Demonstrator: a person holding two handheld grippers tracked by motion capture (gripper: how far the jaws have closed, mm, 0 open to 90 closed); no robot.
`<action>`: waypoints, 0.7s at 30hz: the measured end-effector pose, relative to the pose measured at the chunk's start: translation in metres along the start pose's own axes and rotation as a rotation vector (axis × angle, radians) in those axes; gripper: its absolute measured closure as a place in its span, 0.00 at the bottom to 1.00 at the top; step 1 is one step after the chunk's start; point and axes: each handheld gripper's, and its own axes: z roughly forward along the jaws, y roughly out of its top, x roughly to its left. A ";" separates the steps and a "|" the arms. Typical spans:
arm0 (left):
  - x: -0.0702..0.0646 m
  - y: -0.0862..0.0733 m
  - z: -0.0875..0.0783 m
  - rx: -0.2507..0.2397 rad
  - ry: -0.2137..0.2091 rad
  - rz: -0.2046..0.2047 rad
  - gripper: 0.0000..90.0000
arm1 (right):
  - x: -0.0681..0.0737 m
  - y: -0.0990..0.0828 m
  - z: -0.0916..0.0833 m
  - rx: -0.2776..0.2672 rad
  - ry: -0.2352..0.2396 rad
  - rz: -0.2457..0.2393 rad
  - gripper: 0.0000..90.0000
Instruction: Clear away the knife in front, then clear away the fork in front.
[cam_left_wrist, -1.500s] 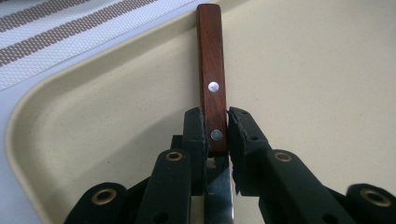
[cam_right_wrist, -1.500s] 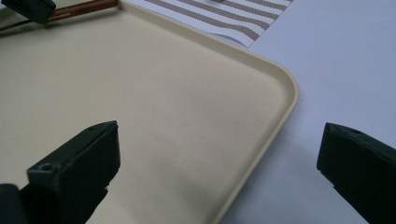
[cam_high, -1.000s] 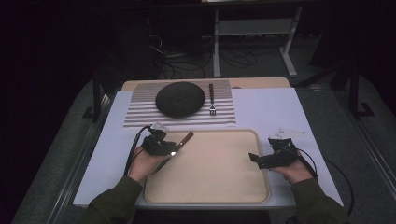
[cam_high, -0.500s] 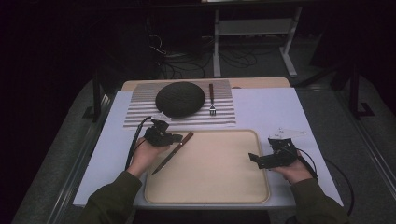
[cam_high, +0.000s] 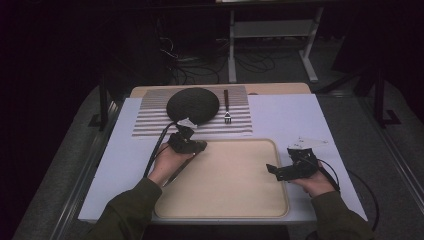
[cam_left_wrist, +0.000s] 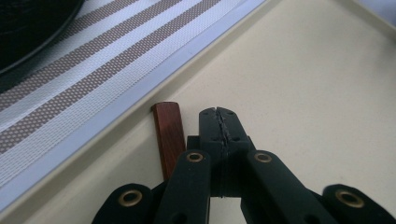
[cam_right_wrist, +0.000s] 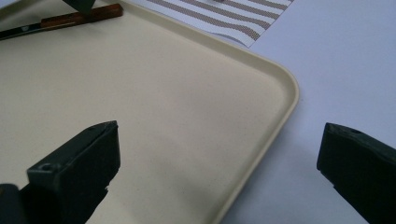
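A knife with a reddish wooden handle lies on the left part of the cream tray, its blade pointing toward the person. My left gripper hovers just over the handle's far end. Its jaws are pressed together with nothing between them, and the handle lies just left of them. My right gripper rests at the tray's right edge, with its jaws wide apart and empty. In the right gripper view the knife shows at the top left.
A black round dish and a fork sit on a striped placemat behind the tray. A white cover spreads over the table. The tray's raised rim curves between the right jaws.
The left hand has moved forward and to the right, and its gripper now covers the knife's handle end. The right hand has kept still.
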 end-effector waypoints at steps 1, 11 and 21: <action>0.000 0.000 0.001 0.001 -0.001 -0.001 1.00 | 0.000 0.000 0.000 0.000 0.000 0.000 0.00; 0.002 -0.001 0.008 0.028 0.023 0.019 1.00 | 0.001 0.000 0.000 -0.001 0.002 -0.003 0.00; 0.006 -0.004 0.006 0.046 0.054 0.023 1.00 | 0.001 0.000 -0.002 -0.004 0.001 -0.003 0.00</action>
